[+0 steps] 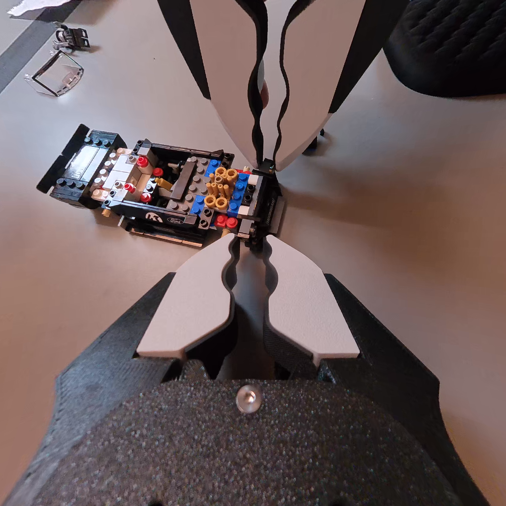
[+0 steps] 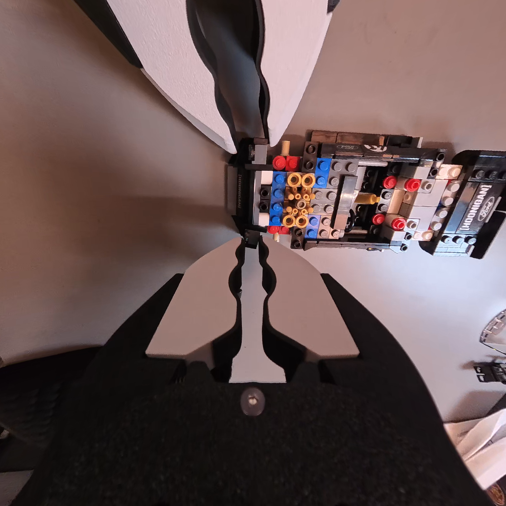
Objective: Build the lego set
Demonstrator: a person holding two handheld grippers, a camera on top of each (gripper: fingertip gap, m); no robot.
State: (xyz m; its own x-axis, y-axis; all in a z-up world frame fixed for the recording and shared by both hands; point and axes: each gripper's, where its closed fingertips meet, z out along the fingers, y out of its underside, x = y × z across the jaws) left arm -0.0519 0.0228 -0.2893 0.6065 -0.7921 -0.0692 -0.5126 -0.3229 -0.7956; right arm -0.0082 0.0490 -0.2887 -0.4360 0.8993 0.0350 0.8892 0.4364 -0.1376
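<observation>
Tools flank the lego car point(image 1: 164, 186) end: left tool point(image 1: 250, 241) and right tool point(image 2: 250, 243) each pinching a corner, car stretching sideways.

Both tongs point(image 2: 250, 241) (fingertips) on car point(image 2: 356, 191) corners

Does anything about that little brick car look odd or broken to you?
Nothing looks broken. The car simply sits roofless and wheel-less on the table, its clear windscreen piece lying apart.
</observation>
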